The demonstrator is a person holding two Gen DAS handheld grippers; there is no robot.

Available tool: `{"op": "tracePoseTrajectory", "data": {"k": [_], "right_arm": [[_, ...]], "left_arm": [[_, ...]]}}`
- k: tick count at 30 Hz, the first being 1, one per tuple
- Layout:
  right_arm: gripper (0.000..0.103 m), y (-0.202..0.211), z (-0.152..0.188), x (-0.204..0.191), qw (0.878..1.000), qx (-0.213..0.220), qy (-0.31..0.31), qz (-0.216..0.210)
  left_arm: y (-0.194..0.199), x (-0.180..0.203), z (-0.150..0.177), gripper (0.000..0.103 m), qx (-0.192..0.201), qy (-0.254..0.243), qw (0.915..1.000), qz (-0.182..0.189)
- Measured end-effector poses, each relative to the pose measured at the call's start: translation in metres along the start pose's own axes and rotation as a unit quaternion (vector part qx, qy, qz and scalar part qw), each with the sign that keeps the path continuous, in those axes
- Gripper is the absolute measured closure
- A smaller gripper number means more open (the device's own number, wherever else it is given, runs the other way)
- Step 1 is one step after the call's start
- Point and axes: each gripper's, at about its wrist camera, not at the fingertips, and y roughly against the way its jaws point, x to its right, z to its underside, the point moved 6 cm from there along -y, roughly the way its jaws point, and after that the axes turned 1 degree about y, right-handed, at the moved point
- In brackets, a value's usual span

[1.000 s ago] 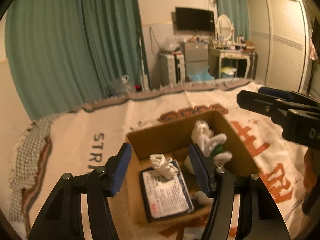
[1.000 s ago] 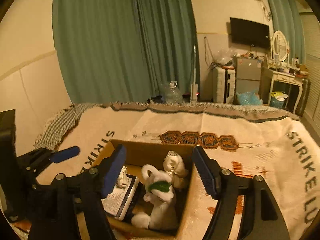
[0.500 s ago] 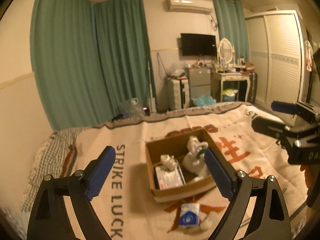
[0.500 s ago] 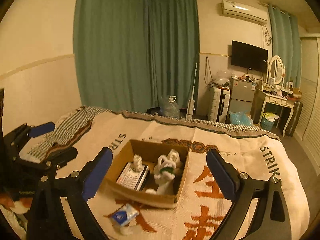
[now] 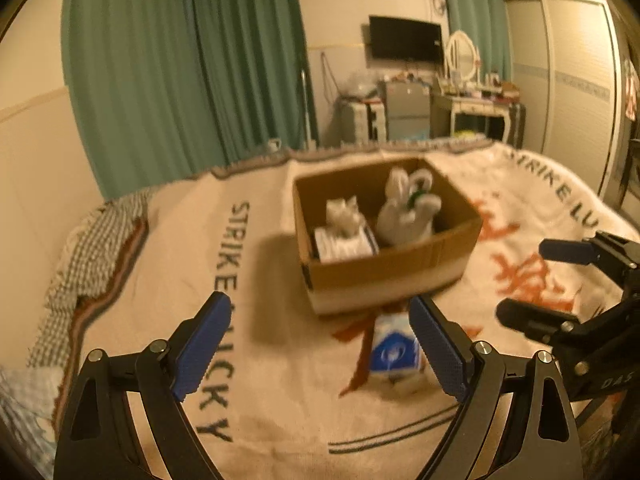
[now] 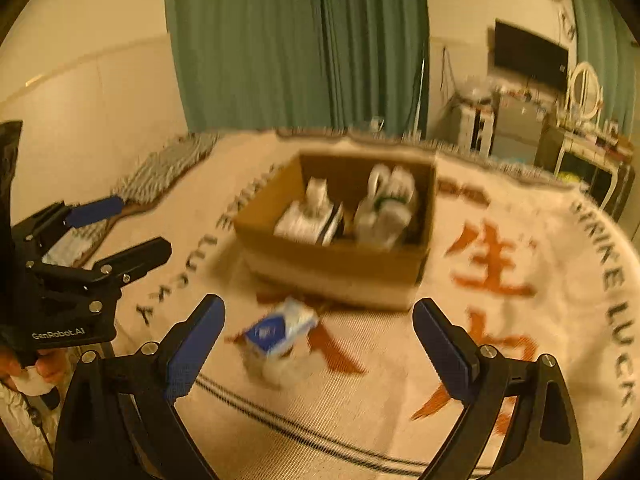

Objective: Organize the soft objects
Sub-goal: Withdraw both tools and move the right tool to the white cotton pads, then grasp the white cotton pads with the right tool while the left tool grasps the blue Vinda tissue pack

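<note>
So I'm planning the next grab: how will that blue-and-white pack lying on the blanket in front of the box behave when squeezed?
The blue-and-white pack looks like a soft tissue packet, so it probably dents and weighs little. Its wrapper seems glossy, perhaps slippery. Lying tilted on the blanket, it may slide rather than roll.

Both grippers have drawn back from the cardboard box (image 5: 386,236), where a second earlier their fingers framed the white plush toy (image 5: 408,210) and packet inside. The left gripper (image 5: 320,346) and right gripper (image 6: 318,344) now stand with jaws spread much wider, empty, and a blue-and-white tissue pack (image 6: 280,330), previously unseen, lies just before the box.
</note>
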Motion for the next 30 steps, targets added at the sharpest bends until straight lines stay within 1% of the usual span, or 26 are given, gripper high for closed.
{"op": "tracePoseTrajectory", "data": {"k": [3, 4, 7, 12, 15, 18, 19, 20, 24, 26, 27, 30], "right_arm": [[0.008, -0.032, 0.026, -0.004, 0.999, -0.030, 0.012, -0.003], [0.008, -0.045, 0.037, -0.005, 0.999, -0.047, 0.014, -0.007], [0.009, -0.069, 0.055, -0.013, 0.997, -0.074, 0.024, -0.025], [0.013, -0.097, 0.070, -0.021, 0.994, -0.101, 0.033, -0.031], [0.019, -0.107, 0.073, -0.022, 0.993, -0.109, 0.038, -0.030], [0.034, -0.111, 0.076, -0.021, 0.993, -0.110, 0.042, -0.028], [0.040, -0.111, 0.078, -0.021, 0.992, -0.110, 0.045, -0.028], [0.043, -0.112, 0.079, -0.021, 0.992, -0.112, 0.052, -0.024], [0.049, -0.106, 0.083, -0.025, 0.992, -0.107, 0.069, -0.020], [0.063, -0.101, 0.083, -0.027, 0.992, -0.102, 0.069, -0.023], [0.067, -0.099, 0.083, -0.028, 0.993, -0.097, 0.067, -0.026], [0.069, -0.088, 0.087, -0.030, 0.994, -0.081, 0.073, -0.015]], "left_arm": [[-0.016, -0.001, 0.025, 0.011, -0.032, 0.008, 0.9994, -0.002], [-0.020, -0.002, 0.030, 0.011, -0.042, 0.010, 0.9991, 0.001], [-0.035, -0.003, 0.045, 0.011, -0.065, 0.014, 0.9977, 0.007], [-0.051, -0.002, 0.057, 0.011, -0.089, 0.018, 0.9958, 0.014], [-0.057, -0.002, 0.059, 0.011, -0.094, 0.013, 0.9954, 0.016], [-0.063, -0.002, 0.060, 0.011, -0.100, 0.014, 0.9947, 0.018], [-0.065, -0.002, 0.060, 0.011, -0.102, 0.016, 0.9944, 0.020], [-0.067, -0.001, 0.061, 0.011, -0.105, 0.017, 0.9941, 0.023], [-0.070, 0.004, 0.063, 0.011, -0.109, 0.012, 0.9935, 0.029], [-0.069, 0.006, 0.064, 0.011, -0.109, 0.009, 0.9935, 0.032], [-0.069, 0.007, 0.064, 0.011, -0.109, 0.008, 0.9934, 0.033], [-0.065, 0.009, 0.063, 0.011, -0.108, 0.004, 0.9935, 0.035]]}}
